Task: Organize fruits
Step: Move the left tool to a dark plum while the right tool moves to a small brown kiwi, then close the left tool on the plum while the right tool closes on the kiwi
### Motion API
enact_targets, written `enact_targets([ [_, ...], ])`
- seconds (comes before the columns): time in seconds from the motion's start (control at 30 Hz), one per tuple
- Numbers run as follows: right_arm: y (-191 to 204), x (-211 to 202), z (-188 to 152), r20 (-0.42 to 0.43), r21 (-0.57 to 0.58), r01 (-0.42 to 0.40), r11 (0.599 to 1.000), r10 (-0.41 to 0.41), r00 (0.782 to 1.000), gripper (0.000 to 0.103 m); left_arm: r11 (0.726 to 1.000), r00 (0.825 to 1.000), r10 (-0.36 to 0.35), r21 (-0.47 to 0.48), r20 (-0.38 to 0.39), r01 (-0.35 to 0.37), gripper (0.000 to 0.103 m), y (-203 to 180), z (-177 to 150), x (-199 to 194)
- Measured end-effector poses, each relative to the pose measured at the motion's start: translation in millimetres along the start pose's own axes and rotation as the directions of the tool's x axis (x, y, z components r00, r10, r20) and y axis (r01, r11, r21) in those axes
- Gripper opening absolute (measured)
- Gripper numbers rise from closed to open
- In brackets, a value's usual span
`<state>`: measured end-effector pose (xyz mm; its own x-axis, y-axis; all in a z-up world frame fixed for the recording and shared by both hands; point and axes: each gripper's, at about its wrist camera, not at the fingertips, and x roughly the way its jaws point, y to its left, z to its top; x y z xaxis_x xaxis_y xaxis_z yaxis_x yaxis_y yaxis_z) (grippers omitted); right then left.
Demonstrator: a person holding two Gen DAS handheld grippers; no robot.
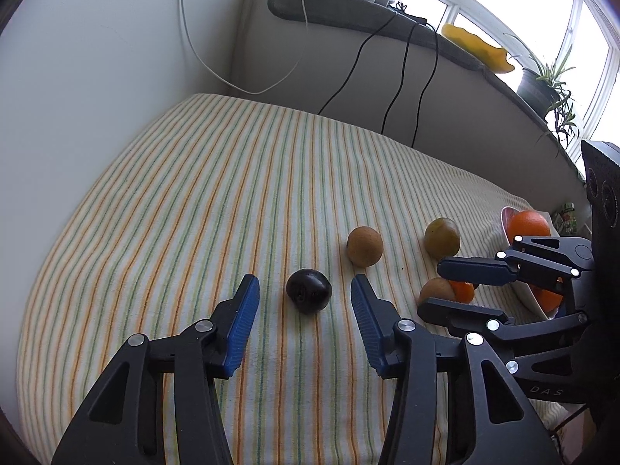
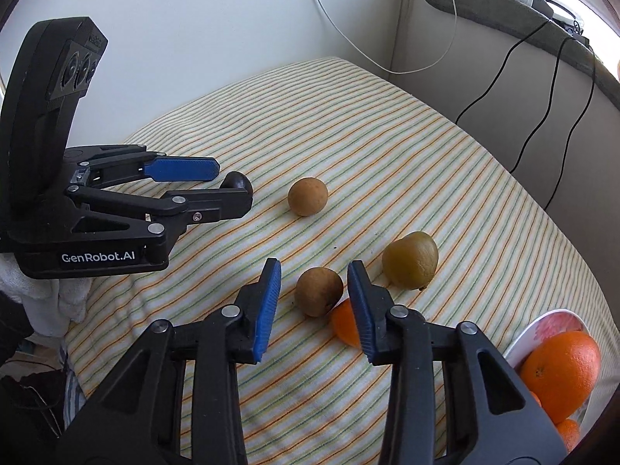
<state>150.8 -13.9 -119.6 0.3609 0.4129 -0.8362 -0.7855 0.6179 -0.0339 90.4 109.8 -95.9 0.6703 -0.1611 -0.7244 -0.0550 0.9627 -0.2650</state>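
A dark plum (image 1: 309, 290) lies on the striped cloth between the blue pads of my left gripper (image 1: 305, 279), with a gap on each side; the jaws are open. The right wrist view shows that left gripper (image 2: 234, 180) from the side, around the plum (image 2: 237, 183). My right gripper (image 2: 314, 263) straddles a brown fruit (image 2: 318, 290). Its pads stand close to the fruit but do not press on it, so it is open. A small orange (image 2: 345, 323) touches that fruit behind the right pad. From the left wrist view, the right gripper (image 1: 432, 285) is low at the right.
A round brown fruit (image 1: 364, 246) and a greenish kiwi (image 1: 441, 237) lie loose further back. A white bowl (image 2: 542, 321) holding oranges (image 2: 560, 368) stands at the right edge. Black cables (image 1: 403, 77) hang down the far wall. A plant (image 1: 550, 81) stands on the sill.
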Motion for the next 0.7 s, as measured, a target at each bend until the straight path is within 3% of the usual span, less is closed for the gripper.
enact_targets([
  [0.2,3.3,4.6,3.4,-0.019,-0.032,0.009,0.999,-0.010,1.000,0.037,1.000,1.000,0.003,0.016,-0.006,-0.003,0.036,-1.9,1.9,3.8],
  [0.4,8.8,5.3,5.9,-0.043,-0.076,0.029,0.997,-0.032,0.999,0.028,1.000,1.000,0.004,0.028,-0.012,-0.004,0.023,-3.1,1.6,6.1],
  [0.7,6.2,-4.2,2.7,-0.017,-0.059,0.027,0.998,-0.028,0.999,0.027,1.000,1.000,0.001,0.027,0.004,-0.001,0.023,-4.0,-0.8,-0.1],
])
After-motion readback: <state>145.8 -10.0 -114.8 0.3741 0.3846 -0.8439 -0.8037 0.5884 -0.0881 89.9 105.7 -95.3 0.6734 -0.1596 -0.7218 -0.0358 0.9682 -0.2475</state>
